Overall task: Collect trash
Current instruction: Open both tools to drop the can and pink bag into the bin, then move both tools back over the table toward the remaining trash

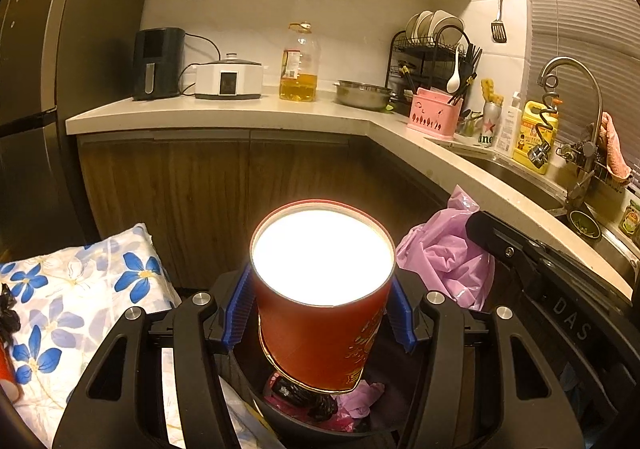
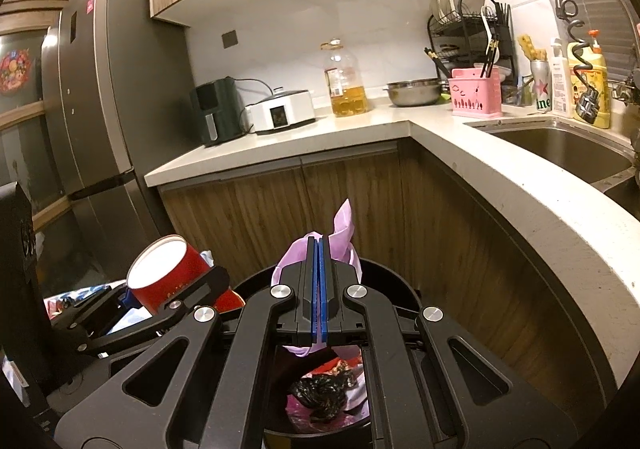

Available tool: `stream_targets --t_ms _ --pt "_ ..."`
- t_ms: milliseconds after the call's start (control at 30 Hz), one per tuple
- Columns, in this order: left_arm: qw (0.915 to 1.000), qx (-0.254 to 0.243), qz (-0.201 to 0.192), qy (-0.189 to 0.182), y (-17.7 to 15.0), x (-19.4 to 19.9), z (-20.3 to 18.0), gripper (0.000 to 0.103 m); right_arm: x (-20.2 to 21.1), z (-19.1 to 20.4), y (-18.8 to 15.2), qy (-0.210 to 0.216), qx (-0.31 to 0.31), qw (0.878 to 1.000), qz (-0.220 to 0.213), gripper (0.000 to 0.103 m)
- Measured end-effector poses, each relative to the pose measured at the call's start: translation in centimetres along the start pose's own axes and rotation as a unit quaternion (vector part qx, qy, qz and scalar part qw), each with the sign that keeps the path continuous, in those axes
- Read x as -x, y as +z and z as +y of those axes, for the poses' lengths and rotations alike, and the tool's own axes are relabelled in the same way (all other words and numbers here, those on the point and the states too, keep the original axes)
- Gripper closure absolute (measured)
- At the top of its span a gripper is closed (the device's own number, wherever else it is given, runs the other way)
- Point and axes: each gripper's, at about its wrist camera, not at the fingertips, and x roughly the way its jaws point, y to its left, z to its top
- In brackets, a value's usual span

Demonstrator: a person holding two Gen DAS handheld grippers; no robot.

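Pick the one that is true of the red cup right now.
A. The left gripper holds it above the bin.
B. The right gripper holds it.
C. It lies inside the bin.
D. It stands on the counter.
A: the left gripper has its blue pads pressed on both sides of the red cup, with the bin open below; the right gripper is shut on the pink bag.

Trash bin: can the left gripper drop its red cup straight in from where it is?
Probably yes. The left gripper holds the red cup above the trash bin, whose mouth looks open. The right gripper pinches the pink bag off to the side, apparently clear.
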Motion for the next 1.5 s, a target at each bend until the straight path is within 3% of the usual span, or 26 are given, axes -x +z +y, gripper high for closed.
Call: stream_targets --t_ms 300,467,633,833,1033,1233,1500 --pt "1.0000 0.000 0.006 0.003 -0.4 -0.5 0.1 0.045 -1.2 -1.0 -0.3 0.004 -0.022 0.999 0.023 0.098" --pt "0.9999 -0.004 0.008 0.004 -0.5 -0.6 0.1 0.039 -1.0 -1.5 -0.1 0.006 -0.033 0.999 0.021 0.075" --pt "0.9999 0.002 0.005 0.013 -0.8 -0.1 0.6 0.026 -0.2 -1.7 0.0 -0.005 -0.034 0.999 0.010 0.052" --pt "0.9986 0.011 -0.005 0.051 -1.7 1.6 1.7 0.015 1.3 -1.0 -0.6 -0.021 -0.020 1.000 0.001 0.035" --pt "0.9935 0.028 0.001 0.110 -2.8 3.8 3.7 0.009 3.0 0.4 -1.6 -0.034 -0.004 0.999 -0.003 0.026" --pt "0.9846 0.055 -0.002 0.166 -4.0 7.3 6.0 0.008 4.9 2.2 -2.7 -0.026 0.005 1.000 -0.007 0.025" --pt "0.9771 0.073 -0.013 0.200 -5.4 11.9 7.8 0.008 7.7 5.3 -4.4 -0.021 0.022 0.999 -0.015 0.025"
